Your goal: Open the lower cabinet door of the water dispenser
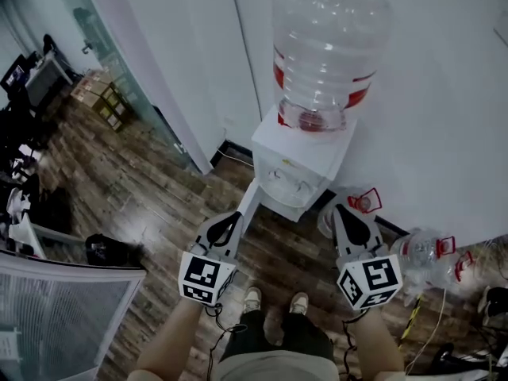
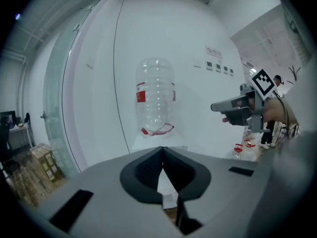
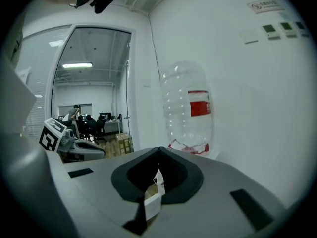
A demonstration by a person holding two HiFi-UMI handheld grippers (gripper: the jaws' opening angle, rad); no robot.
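Observation:
The white water dispenser [image 1: 298, 165] stands against the wall with a clear, empty-looking bottle [image 1: 325, 46] on top. A thin white panel [image 1: 248, 199] juts from its lower left toward me; it looks like the lower door swung out. My left gripper [image 1: 230, 217] is just beside that panel, jaws together and empty. My right gripper [image 1: 343, 207] hovers right of the dispenser's base, shut on nothing. The bottle [image 2: 156, 98] fills the middle of the left gripper view, where the right gripper [image 2: 233, 105] also shows. The right gripper view shows the bottle [image 3: 188, 108] too.
Spare empty bottles [image 1: 425, 252] with red handles lie on the wood floor at the right, amid cables. Cardboard boxes [image 1: 99, 94] sit by a glass partition at the upper left. A black object [image 1: 107, 248] lies at the left. The person's shoes [image 1: 274, 300] are behind the grippers.

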